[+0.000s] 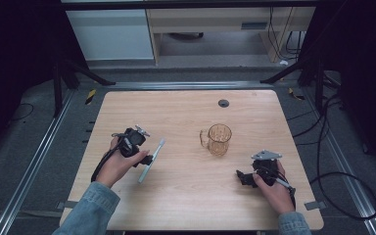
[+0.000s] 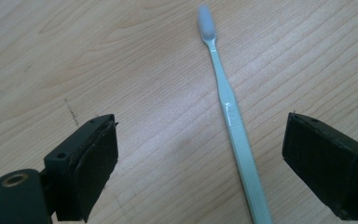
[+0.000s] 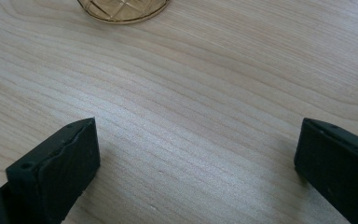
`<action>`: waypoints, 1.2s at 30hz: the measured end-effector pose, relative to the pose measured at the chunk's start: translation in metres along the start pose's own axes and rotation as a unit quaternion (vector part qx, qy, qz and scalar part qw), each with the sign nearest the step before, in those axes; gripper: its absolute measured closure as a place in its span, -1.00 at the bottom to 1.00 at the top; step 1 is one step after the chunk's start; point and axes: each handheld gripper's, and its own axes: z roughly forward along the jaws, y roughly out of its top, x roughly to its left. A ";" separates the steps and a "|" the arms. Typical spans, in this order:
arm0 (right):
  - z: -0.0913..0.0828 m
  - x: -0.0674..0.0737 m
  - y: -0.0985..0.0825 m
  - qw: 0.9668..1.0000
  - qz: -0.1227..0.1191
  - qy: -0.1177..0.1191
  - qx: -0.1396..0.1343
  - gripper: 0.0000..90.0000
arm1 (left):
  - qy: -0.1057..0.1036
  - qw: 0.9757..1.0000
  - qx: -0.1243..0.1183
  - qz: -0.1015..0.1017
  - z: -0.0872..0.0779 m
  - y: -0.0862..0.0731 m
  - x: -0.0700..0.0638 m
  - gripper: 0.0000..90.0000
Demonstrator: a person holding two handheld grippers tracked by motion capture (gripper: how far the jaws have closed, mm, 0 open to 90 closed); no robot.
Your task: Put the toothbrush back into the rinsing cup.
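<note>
From up high my left gripper (image 1: 149, 159) sits by the toothbrush (image 1: 152, 160) on the table (image 1: 186, 196), amber mug (image 1: 219, 139) mid-table. Left gripper view: fingers (image 2: 91, 163) wide apart, straddling the handle, probably lining up a grab. Right gripper view: fingers (image 3: 60, 172) spread too, nothing between, mug base ahead.

Both the left gripper (image 1: 147, 157) and right gripper (image 1: 241, 177) hover with fingers spread wide.

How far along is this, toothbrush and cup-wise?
Done: nothing visibly. The toothbrush lies flat on the table, ungripped, apart from the amber glass mug.
In hand: the left gripper is open over the toothbrush handle, jaws either side.
Left: the grasp and any move. The right gripper sits open near the mug, holding nothing.
</note>
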 end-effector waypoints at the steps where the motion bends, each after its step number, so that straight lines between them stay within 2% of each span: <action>1: 0.000 0.000 0.000 1.000 0.000 0.000 0.000 -0.99 | 0.000 1.000 0.000 0.000 0.000 0.000 0.000 -0.78; 3: 0.000 0.000 0.000 1.000 0.001 0.000 -0.001 -0.99 | -0.003 1.000 0.013 0.003 0.003 0.003 0.002 -0.76; 5: 0.000 0.000 0.000 1.000 0.001 -0.001 0.000 -0.99 | -0.005 1.000 0.012 0.007 0.003 0.006 0.003 -0.64; 10: 0.000 0.000 0.000 1.000 0.002 -0.001 -0.001 -0.99 | -0.013 1.000 0.020 0.010 0.005 0.010 0.005 -0.55; 12: 0.000 0.000 0.000 1.000 0.001 -0.001 0.000 -0.99 | -0.023 0.999 0.036 0.013 0.010 0.011 0.006 -0.51; 13: 0.000 0.000 0.000 1.000 0.001 -0.001 0.000 -0.99 | -0.030 0.998 0.047 0.009 0.014 0.013 0.009 -0.40; 14: 0.000 0.000 0.000 1.000 0.001 -0.001 0.000 -0.99 | -0.030 0.998 0.047 0.009 0.014 0.013 0.009 -0.39; 16: 0.000 0.000 0.000 1.000 0.001 -0.001 -0.001 -0.99 | -0.040 0.997 0.063 0.007 0.021 0.017 0.010 -0.32; 22: 0.000 0.000 0.000 1.000 0.001 -0.001 -0.001 -0.99 | -0.058 0.995 0.078 0.011 0.030 0.028 0.007 -0.15; 25: 0.000 0.000 0.000 1.000 0.001 -0.001 -0.001 -0.99 | -0.067 0.994 0.088 0.009 0.036 0.032 0.005 -0.01; 28: 0.000 0.000 0.000 1.000 0.001 -0.001 -0.001 -0.99 | -0.069 0.993 0.095 0.009 0.040 0.036 0.003 0.08; 30: 0.000 0.000 0.000 1.000 0.001 -0.001 -0.001 -0.99 | -0.054 0.993 0.101 0.022 0.040 0.040 -0.002 0.10; 31: 0.000 0.000 0.000 1.000 0.003 -0.003 -0.001 -0.99 | -0.045 0.993 0.102 0.034 0.040 0.043 -0.008 0.14; 34: 0.000 0.001 0.000 1.000 0.005 -0.005 0.000 -0.99 | -0.046 0.993 0.099 0.034 0.042 0.047 -0.011 0.17; 36: 0.001 0.001 0.000 1.000 0.005 -0.005 -0.001 -0.99 | -0.048 0.993 0.104 0.027 0.047 0.049 -0.010 0.19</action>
